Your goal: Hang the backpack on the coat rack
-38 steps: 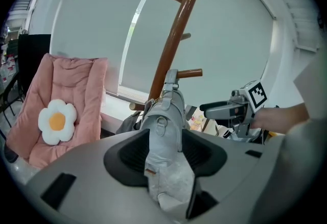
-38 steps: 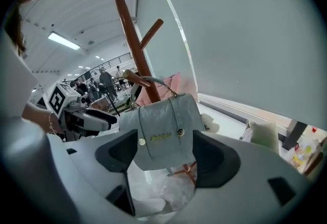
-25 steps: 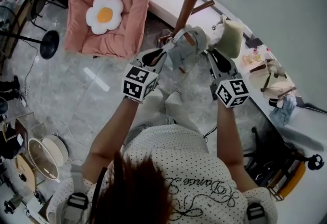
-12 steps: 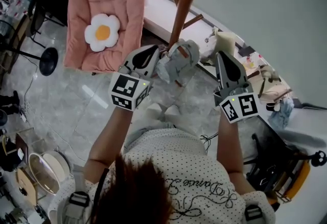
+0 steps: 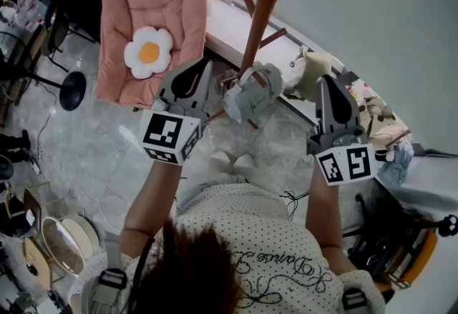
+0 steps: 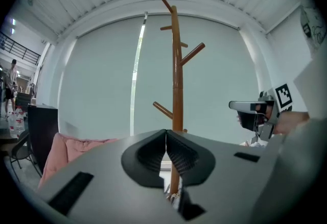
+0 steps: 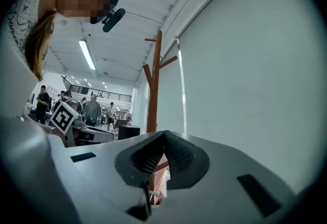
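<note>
The grey backpack (image 5: 250,94) is hanging in the air between the 2 tools, just in front of the coat rack (image 5: 263,5). Only the head view is showing it whole. The left tool (image 5: 200,69) and right tool (image 5: 330,84) are each pinching a thin strap. Their own views are showing only slivers of it under closed pads, with the rack's pegs beyond.

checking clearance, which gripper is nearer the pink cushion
Left. In the head view the left gripper overlaps the pink cushion's near edge; the right gripper is beyond the backpack.
</note>
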`<state>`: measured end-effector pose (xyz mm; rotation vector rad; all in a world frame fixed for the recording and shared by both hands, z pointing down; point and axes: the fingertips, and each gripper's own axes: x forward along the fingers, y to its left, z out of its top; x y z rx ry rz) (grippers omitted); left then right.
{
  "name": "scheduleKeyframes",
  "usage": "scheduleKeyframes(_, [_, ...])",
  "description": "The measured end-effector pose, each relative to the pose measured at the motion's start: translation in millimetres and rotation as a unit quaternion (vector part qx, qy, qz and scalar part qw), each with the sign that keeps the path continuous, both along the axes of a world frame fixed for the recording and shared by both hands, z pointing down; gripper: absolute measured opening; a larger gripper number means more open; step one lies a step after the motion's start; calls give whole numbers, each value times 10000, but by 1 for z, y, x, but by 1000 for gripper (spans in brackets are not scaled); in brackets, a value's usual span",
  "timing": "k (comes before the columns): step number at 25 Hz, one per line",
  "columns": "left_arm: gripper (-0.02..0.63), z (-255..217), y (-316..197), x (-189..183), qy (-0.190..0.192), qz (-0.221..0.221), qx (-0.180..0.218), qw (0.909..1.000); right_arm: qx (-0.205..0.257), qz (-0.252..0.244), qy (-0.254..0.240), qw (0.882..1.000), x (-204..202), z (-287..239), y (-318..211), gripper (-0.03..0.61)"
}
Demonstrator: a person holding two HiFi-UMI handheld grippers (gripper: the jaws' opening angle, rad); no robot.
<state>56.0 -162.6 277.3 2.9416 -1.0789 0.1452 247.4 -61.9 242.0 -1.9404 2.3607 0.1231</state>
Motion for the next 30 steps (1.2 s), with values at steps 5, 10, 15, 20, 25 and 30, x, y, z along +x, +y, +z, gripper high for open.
scheduleKeyframes(5, [6,-8,1,-2,65,-13,77,9999,-21,-20,6,10000,-2,0,2,11])
scheduleKeyframes(10, [5,-13,3,-2,89,-12,140,9999,-70,-32,18,10000,-3,2,5,11])
scheduleKeyframes(15, [6,-17,7,0,258,-6,236,9994,-63,-23,-134,9999,2,0,11,11])
scheduleKeyframes(20, [6,-13,9,7,227,31,194,9995,-67,14,-124,9999,8,0,15,11])
scheduleKeyframes(25, [6,-9,9,10,147,18,162,9998,-118,42,-162,9998,13,6,14,11])
scheduleKeyframes(30, [6,-5,8,7,109,-38,135,9998,-130,20,-141,9998,12,8,11,11])
